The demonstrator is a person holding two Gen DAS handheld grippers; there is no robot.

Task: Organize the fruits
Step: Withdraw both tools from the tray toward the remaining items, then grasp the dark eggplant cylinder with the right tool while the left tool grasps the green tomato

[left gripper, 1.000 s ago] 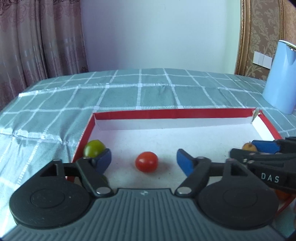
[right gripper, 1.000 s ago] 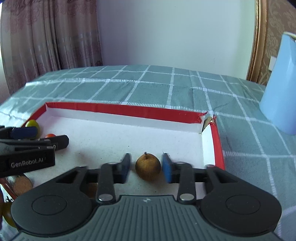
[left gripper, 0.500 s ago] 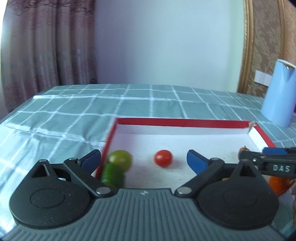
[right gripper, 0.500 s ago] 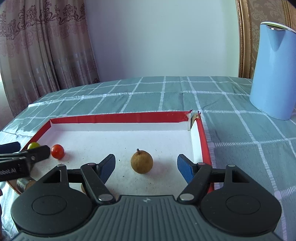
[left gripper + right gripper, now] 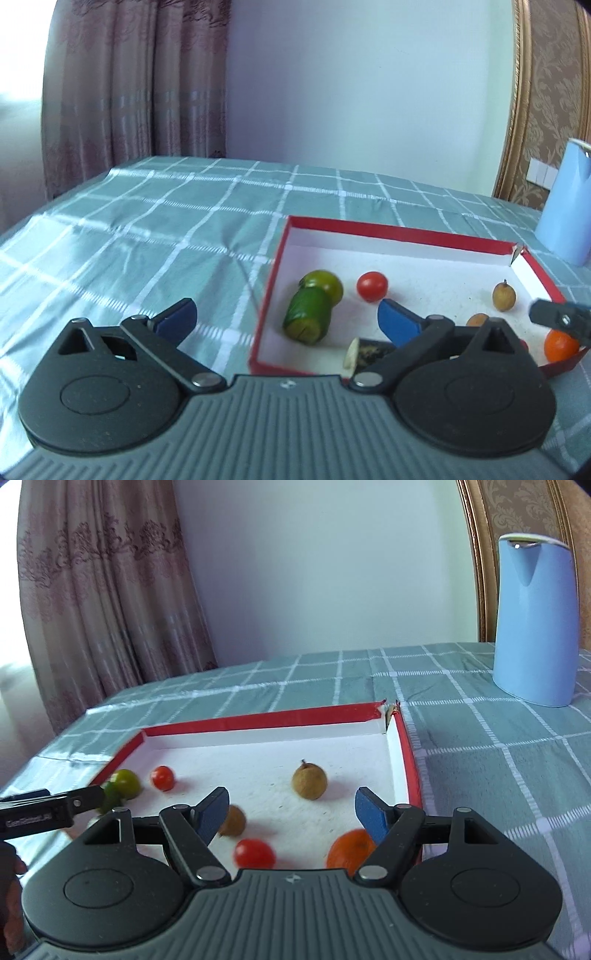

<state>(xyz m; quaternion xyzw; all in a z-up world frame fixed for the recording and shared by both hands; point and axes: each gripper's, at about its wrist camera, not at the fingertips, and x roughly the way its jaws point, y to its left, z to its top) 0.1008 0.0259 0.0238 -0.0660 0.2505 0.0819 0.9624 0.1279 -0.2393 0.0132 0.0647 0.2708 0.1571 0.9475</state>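
Observation:
A red-rimmed white box lid (image 5: 399,230) (image 5: 258,718) lies on the checked cloth and holds the fruits. In the left wrist view I see a green tomato (image 5: 325,283), a cucumber piece (image 5: 307,317), a red cherry tomato (image 5: 372,286), a brown longan (image 5: 504,295) and an orange fruit (image 5: 559,345). The right wrist view shows the longan (image 5: 309,781), a second longan (image 5: 233,821), two red tomatoes (image 5: 162,777) (image 5: 255,853) and the orange (image 5: 349,851). My left gripper (image 5: 286,317) is open and empty above the lid's left edge. My right gripper (image 5: 291,812) is open and empty above the lid's near right part.
A tall blue jug (image 5: 533,624) stands on the cloth beyond the lid's right corner; it also shows in the left wrist view (image 5: 565,206). A curtain (image 5: 103,602) hangs at the back left. A gold-framed panel (image 5: 546,92) stands at the back right.
Both grippers have risen and pulled back from the lid. The right one opened and left the longan lying in the lid. More fruits have come into view.

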